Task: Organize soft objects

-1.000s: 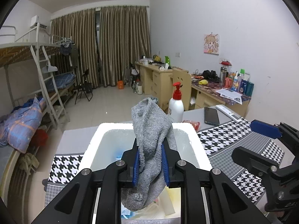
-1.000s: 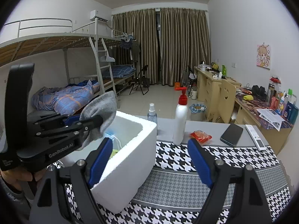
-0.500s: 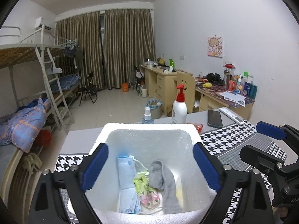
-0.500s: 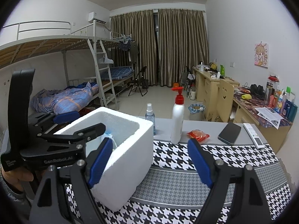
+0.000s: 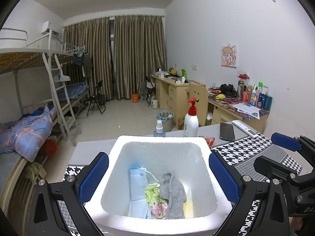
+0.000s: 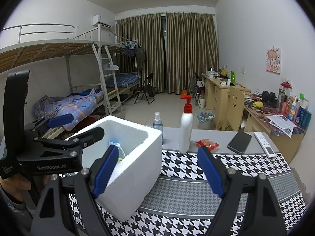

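Release is done: the left gripper (image 5: 158, 179), which a second ago was clamped on the grey sock (image 5: 173, 194) above the foam box (image 5: 157, 140), has just been opening its jaws and now stands spread wide with nothing between the pads. The sock lies on the bottom of the box, draped beside a blue face mask (image 5: 137, 179) and a small green-and-pink packet (image 5: 154, 196), touching the packet. Both blue pads sit outside the box walls, 1 on each side, above the rim.

Off to the side, the right gripper (image 6: 158, 174) hangs open and empty over the houndstooth mat (image 6: 226, 169) on the worktop, unchanged through the same second.

For the task, that reads as 1 more soft item stowed. No other loose cloth item shows on the worktop; what remains there are a pump bottle (image 6: 186, 129), a spray bottle (image 6: 158, 124), a red packet (image 6: 207, 143), a phone (image 6: 239, 142) and a remote (image 6: 264, 144), so sorting may be near its end.
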Tool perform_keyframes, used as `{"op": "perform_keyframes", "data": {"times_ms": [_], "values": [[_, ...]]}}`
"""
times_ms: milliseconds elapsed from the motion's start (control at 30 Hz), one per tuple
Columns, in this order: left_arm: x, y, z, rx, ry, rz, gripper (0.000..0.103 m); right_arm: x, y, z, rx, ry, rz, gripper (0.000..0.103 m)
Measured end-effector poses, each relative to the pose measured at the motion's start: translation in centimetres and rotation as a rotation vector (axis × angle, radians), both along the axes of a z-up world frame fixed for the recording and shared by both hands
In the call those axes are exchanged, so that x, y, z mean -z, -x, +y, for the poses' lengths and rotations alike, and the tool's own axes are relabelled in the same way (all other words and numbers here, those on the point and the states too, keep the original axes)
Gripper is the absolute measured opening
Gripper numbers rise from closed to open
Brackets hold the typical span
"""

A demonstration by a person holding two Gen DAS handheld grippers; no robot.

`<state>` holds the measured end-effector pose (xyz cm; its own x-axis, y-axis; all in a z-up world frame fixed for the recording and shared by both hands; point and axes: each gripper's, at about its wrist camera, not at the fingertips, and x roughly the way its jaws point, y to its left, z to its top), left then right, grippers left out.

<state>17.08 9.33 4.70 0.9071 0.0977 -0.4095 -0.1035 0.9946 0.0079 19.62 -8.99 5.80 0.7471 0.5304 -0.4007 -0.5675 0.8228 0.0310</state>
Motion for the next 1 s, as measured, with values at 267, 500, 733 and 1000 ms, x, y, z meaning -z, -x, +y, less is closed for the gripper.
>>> {"op": "perform_keyframes", "data": {"times_ms": [267,500,733,1000], "values": [[-0.4,1.0,0.1,-0.003,0.002,-0.022,0.102,-0.5,0.5,-0.3,0.008,-0.011,-0.013,0.094],[-1.0,2.3,0.0,-0.015,-0.003,-0.047,0.102,-0.9,1.4,-0.5,0.016,-0.019,-0.036,0.1],[-1.6,4.3,-0.4,-0.03,-0.013,-0.076,0.102,-1.4,2.7,-0.9,0.008,-0.026,-0.058,0.101],[-2.4,7.1,-1.1,-0.055,-0.021,-0.12,0.102,-2.1,4.8,-1.7,-0.008,-0.047,-0.09,0.101]]}}
